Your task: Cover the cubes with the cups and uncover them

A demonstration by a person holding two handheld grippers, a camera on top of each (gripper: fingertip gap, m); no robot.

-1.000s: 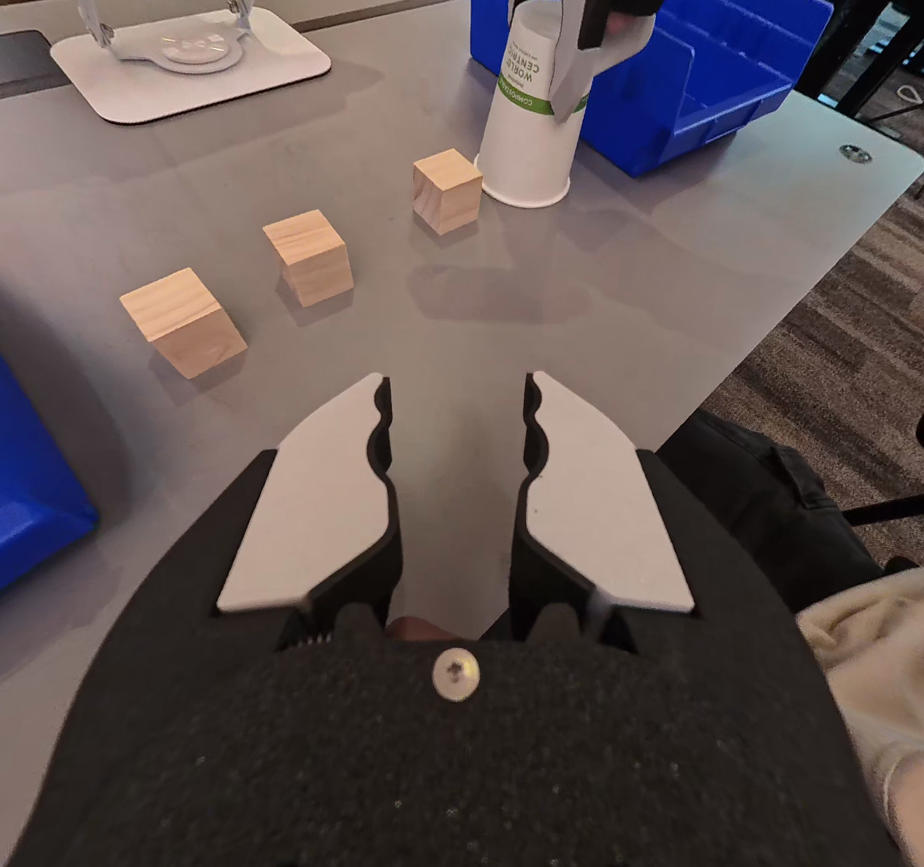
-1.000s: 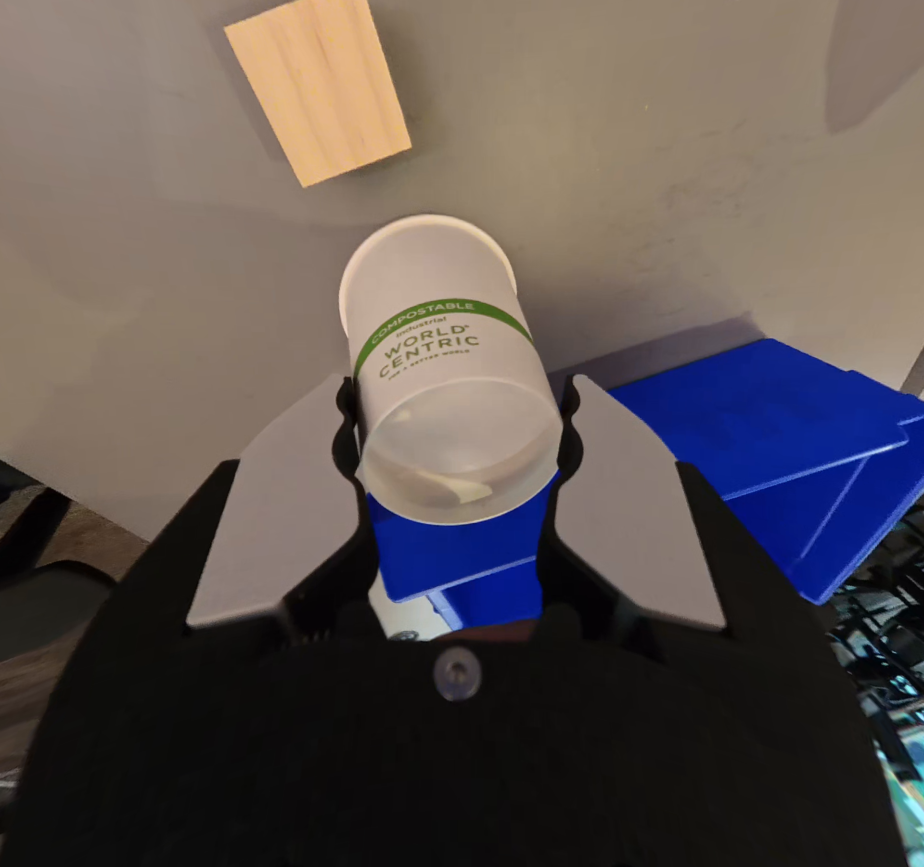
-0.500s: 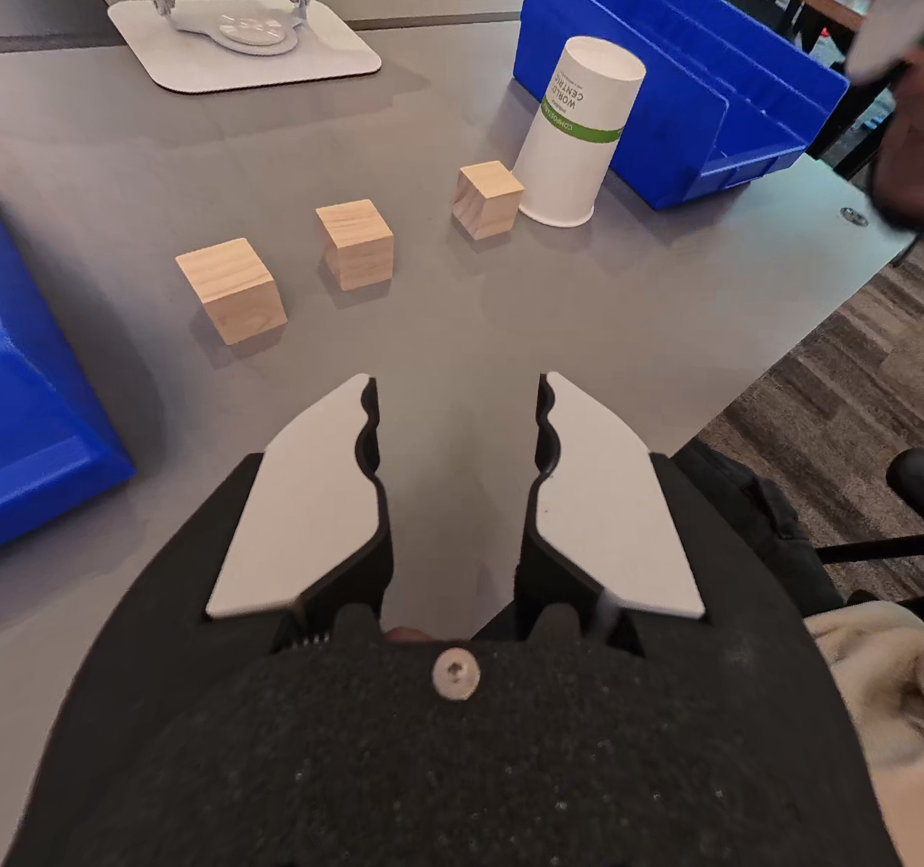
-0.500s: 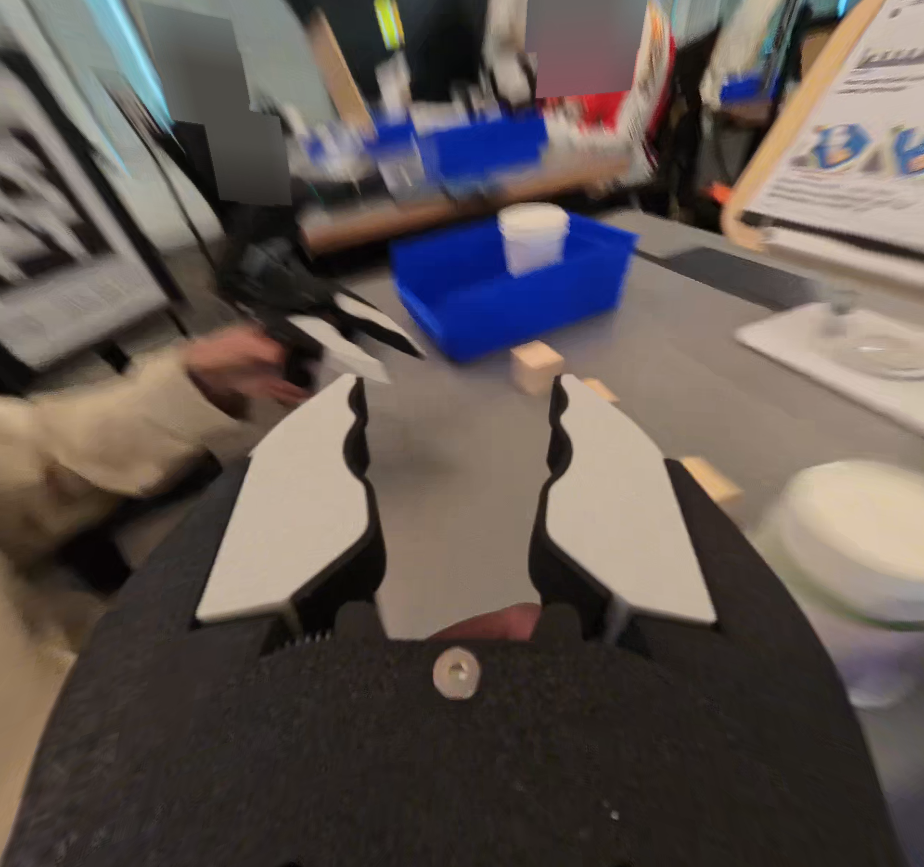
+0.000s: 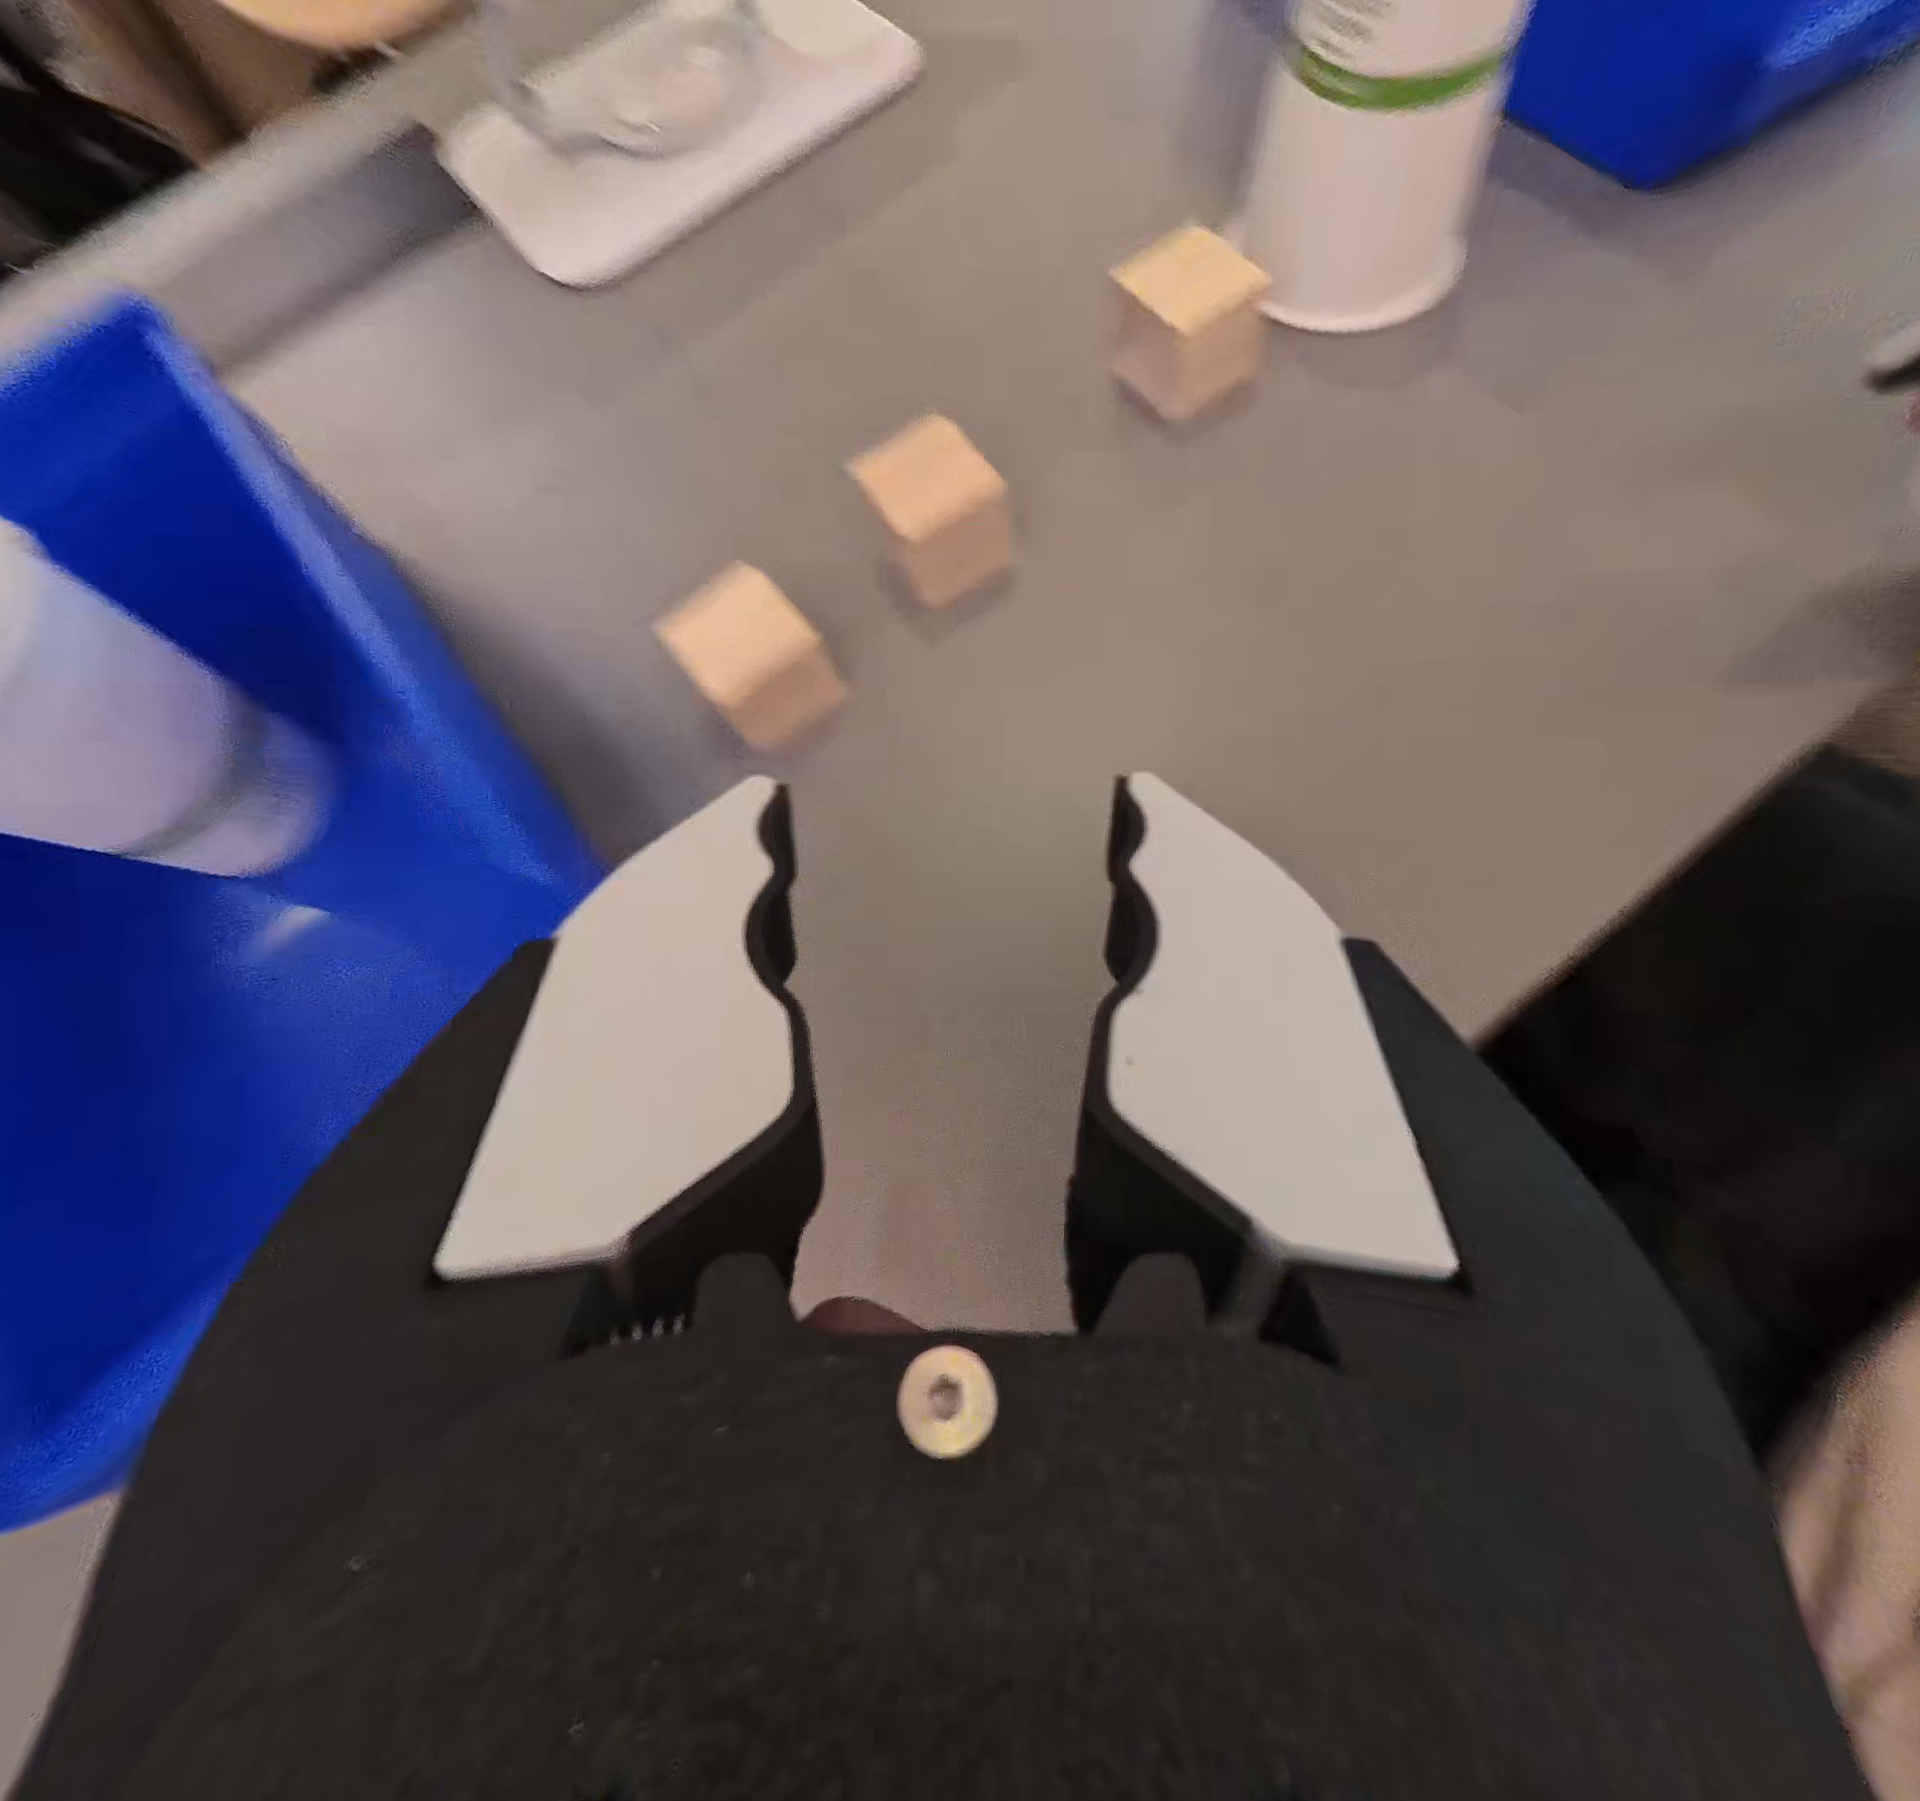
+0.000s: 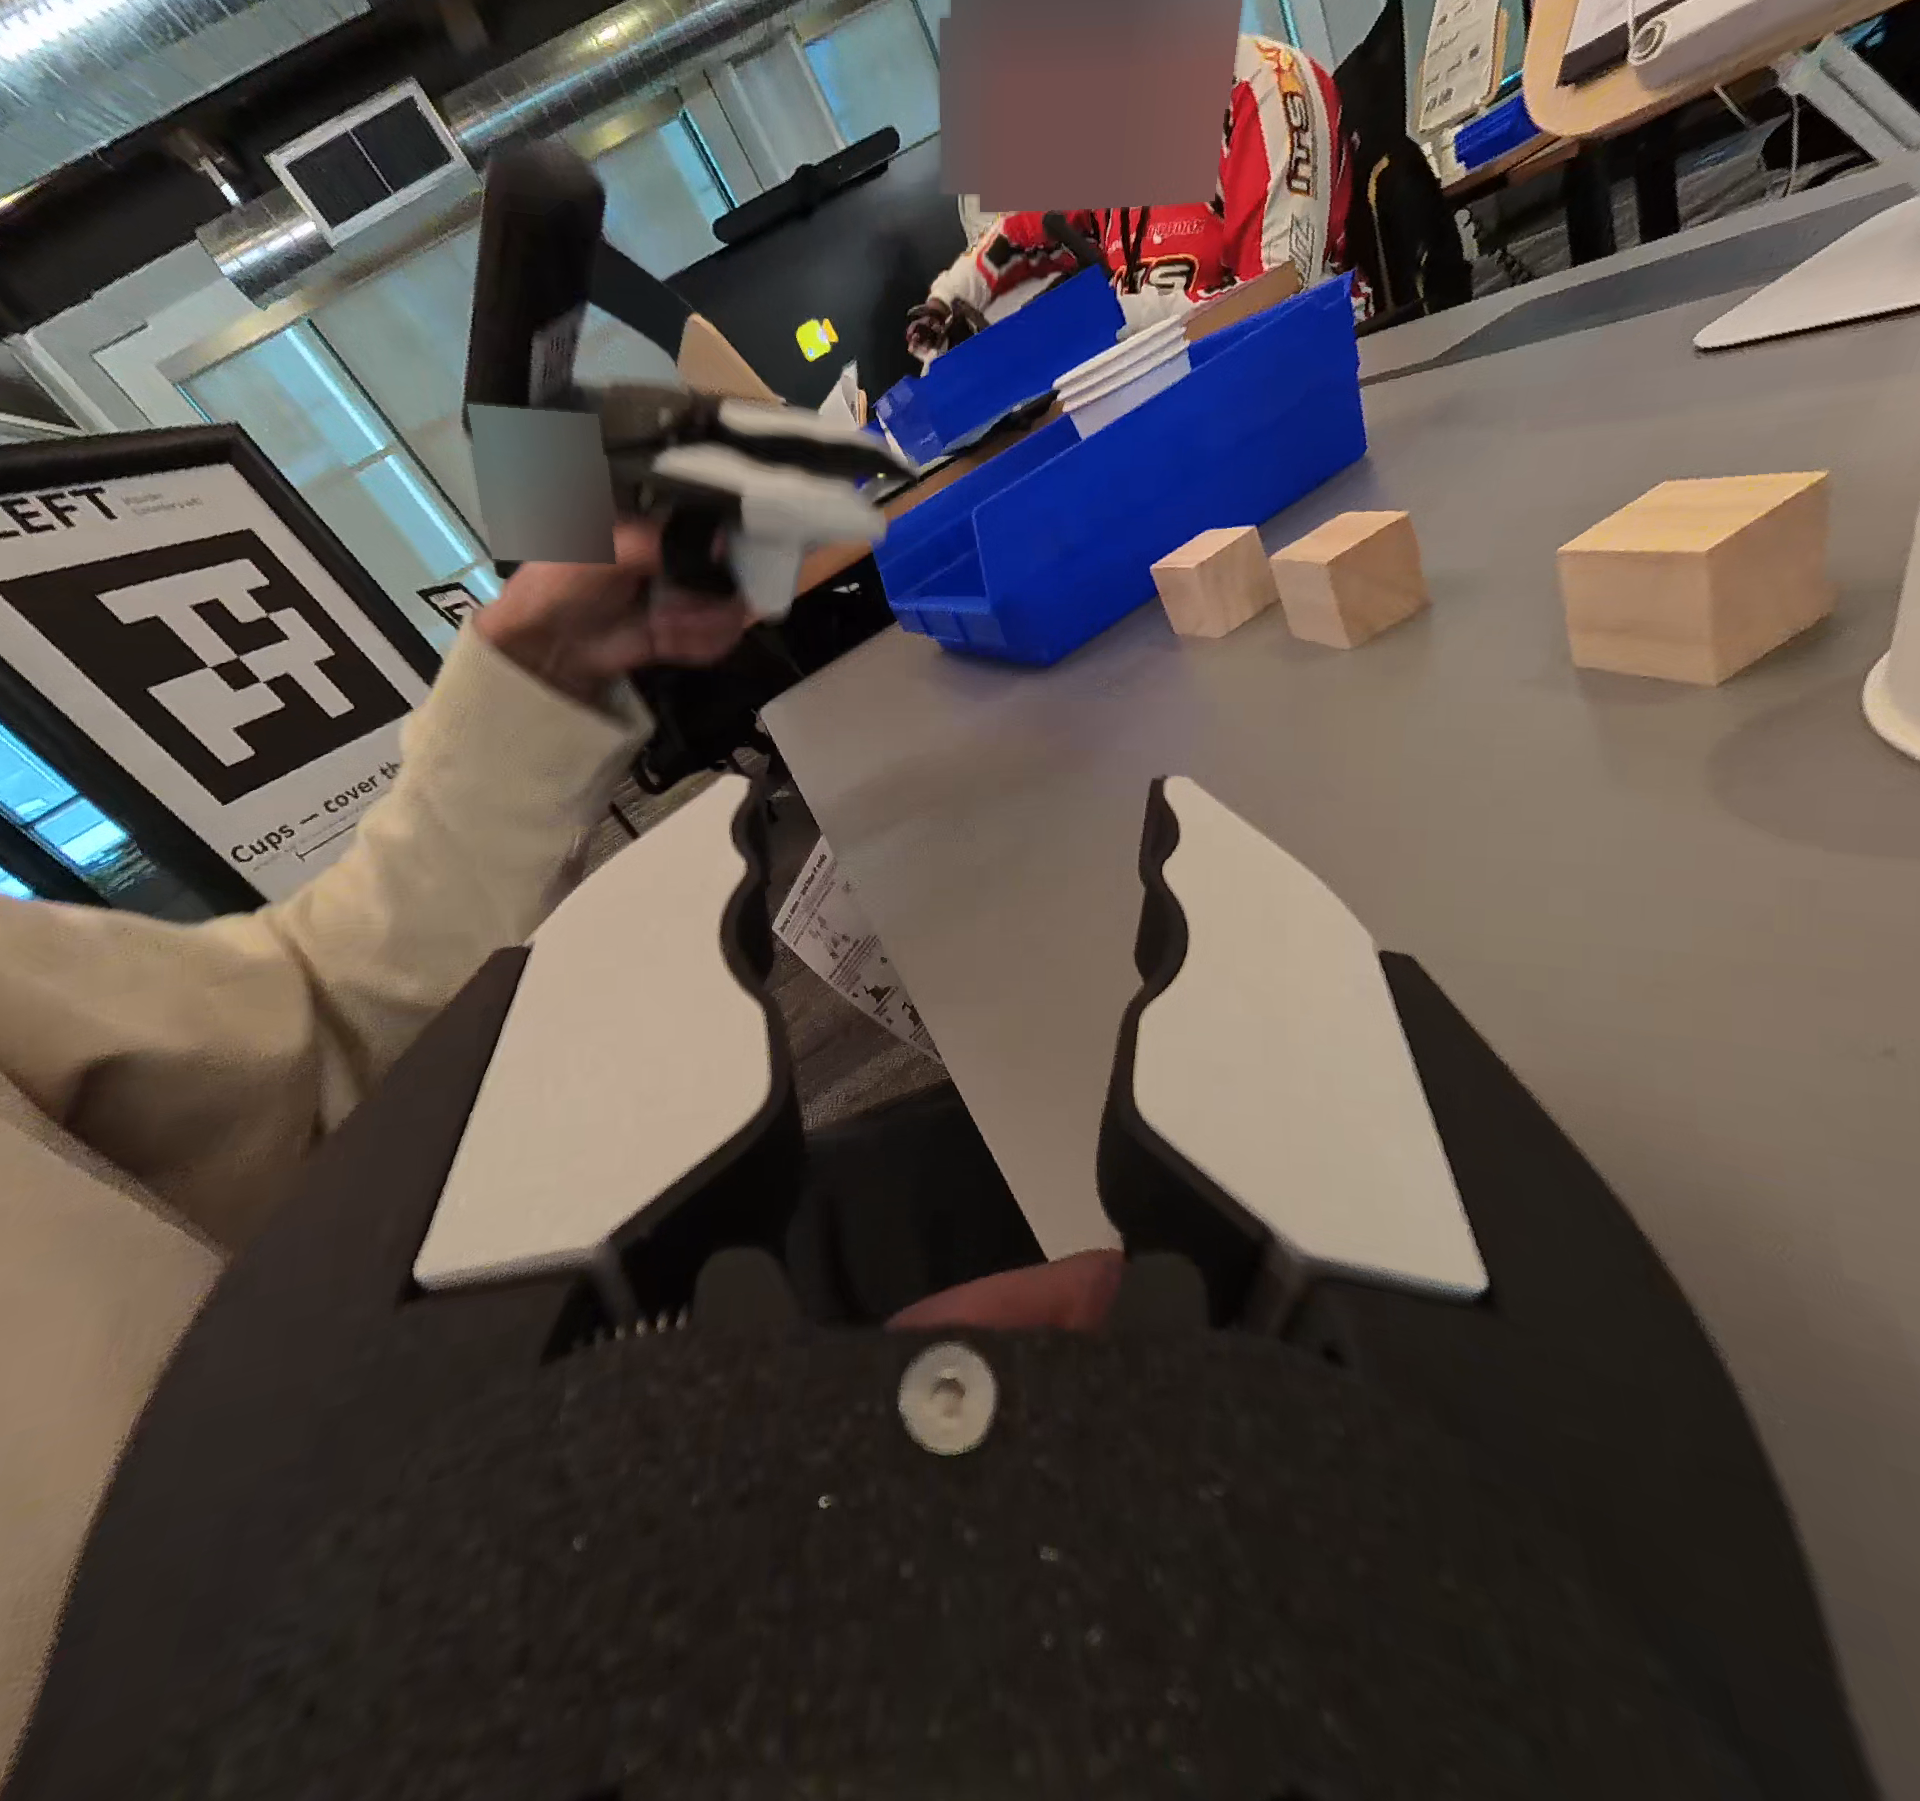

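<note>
Three wooden cubes lie in a row on the grey table [image 5: 1351, 712]: near [image 5: 748, 655], middle [image 5: 935, 510] and far [image 5: 1190, 333]. A white cup [image 5: 1371, 110] with a green band stands upside down just behind the far cube; what is under it is hidden. My left gripper [image 5: 948, 785] is open and empty, above the table in front of the near cube. My right gripper [image 6: 956, 785] is open and empty at the table's edge. From there I see the cubes [image 6: 1694, 577] [image 6: 1345, 577] [image 6: 1210, 577], the cup's rim [image 6: 1896, 702] and the left gripper [image 6: 769, 484].
A blue bin [image 5: 208, 920] at my left holds a blurred white cup [image 5: 104, 733]; in the right wrist view it [image 6: 1122, 504] holds stacked cups [image 6: 1132, 364]. Another blue bin [image 5: 1714, 16] stands behind the cup. A white stand base [image 5: 675, 110] sits at the back. A person sits beyond the table.
My right gripper let go of the upside-down cup, drew back to the table's edge and now looks across the table. My left gripper swung left toward the near blue bin.
</note>
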